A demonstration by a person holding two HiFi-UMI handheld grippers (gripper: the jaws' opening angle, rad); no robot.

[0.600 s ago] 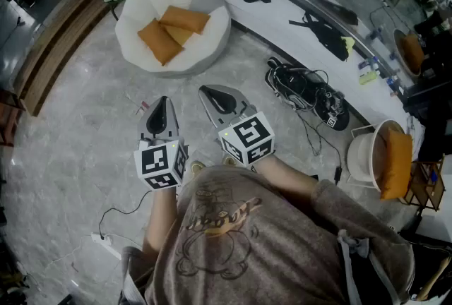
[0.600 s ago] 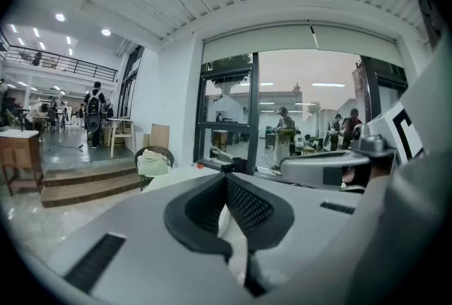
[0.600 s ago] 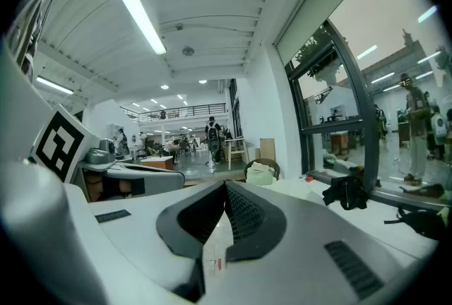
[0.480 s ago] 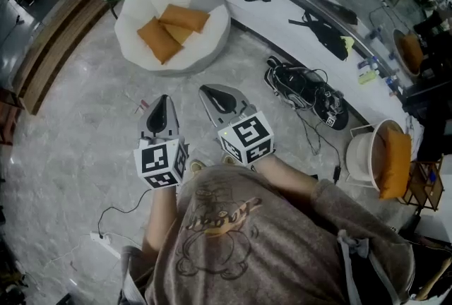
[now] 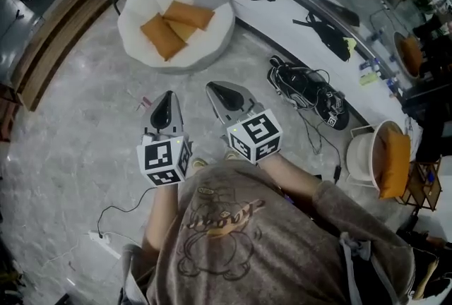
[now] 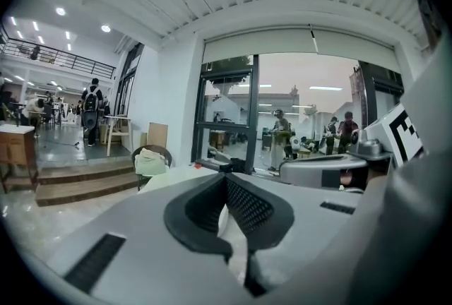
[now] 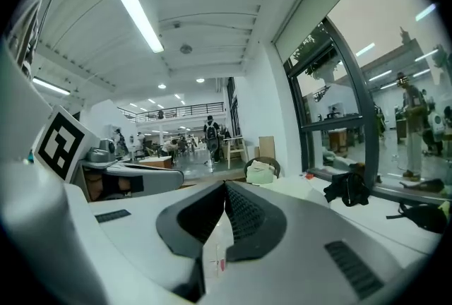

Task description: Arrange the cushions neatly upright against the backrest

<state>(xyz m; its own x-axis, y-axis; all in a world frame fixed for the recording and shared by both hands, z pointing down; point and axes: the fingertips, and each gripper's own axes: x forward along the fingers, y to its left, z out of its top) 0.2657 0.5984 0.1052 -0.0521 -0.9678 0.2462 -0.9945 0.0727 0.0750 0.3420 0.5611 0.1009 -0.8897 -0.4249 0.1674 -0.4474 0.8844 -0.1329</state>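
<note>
Three orange cushions [image 5: 174, 25] lie flat in a heap on the seat of a round white chair [image 5: 215, 35] at the top of the head view. My left gripper [image 5: 167, 99] and right gripper [image 5: 217, 90] hang side by side over the marble floor, well short of the chair. Both are shut with nothing between their jaws. In the left gripper view the left gripper [image 6: 226, 180] has its dark pads pressed together. The right gripper [image 7: 224, 187] looks the same in its own view, jaws closed and empty.
Black shoes and cables [image 5: 305, 88] lie on the floor to the right. A second white chair [image 5: 365, 155] with an orange cushion [image 5: 395, 162] stands at far right. Wooden steps [image 5: 42, 56] run along the left. A power strip [image 5: 106, 246] lies near my feet.
Both grippers have shifted slightly forward and right in the head view. The chair with the cushions sits a little higher in the picture. Both jaws stay shut.
</note>
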